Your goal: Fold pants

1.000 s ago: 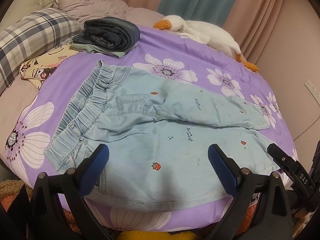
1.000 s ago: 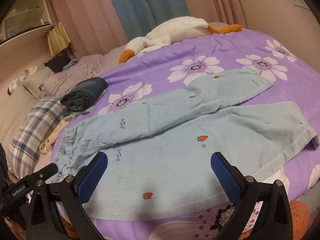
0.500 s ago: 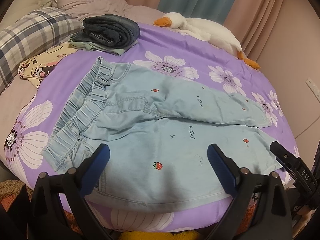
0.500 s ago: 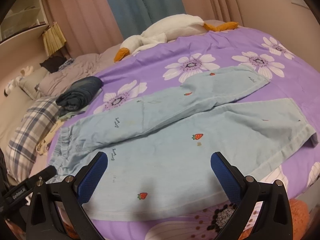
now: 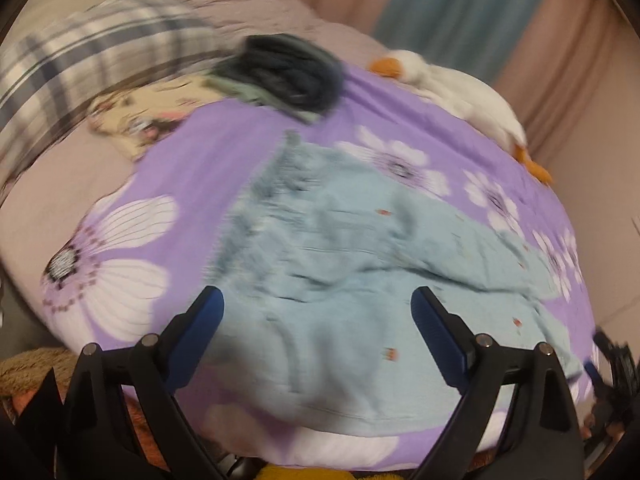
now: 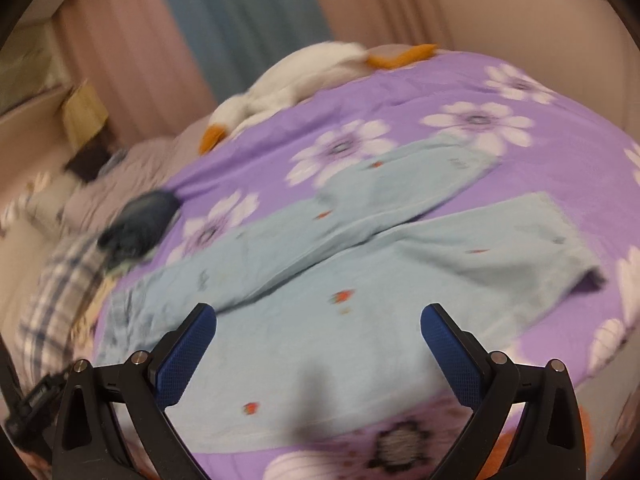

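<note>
Light blue pants (image 5: 360, 280) with small strawberry prints lie flat on the purple flowered bedspread (image 5: 192, 168), waistband to the left, both legs spread to the right. My left gripper (image 5: 316, 308) hovers open over the waist and seat end, nothing between its blue pads. In the right wrist view the same pants (image 6: 360, 280) stretch across the bed, and my right gripper (image 6: 318, 328) stands open above the near leg, holding nothing. Both views are blurred by motion.
A folded pile of dark jeans (image 5: 292, 68) sits at the far side of the bedspread. A white goose plush (image 5: 460, 84) lies near the curtains. A plaid pillow (image 5: 92, 60) and a cartoon-print cloth (image 5: 148, 120) lie at the left.
Both grippers have moved fast, and the views now blur. The left one has swung left toward the waistband; the right one has come closer over the near leg. Pants lie as before.
</note>
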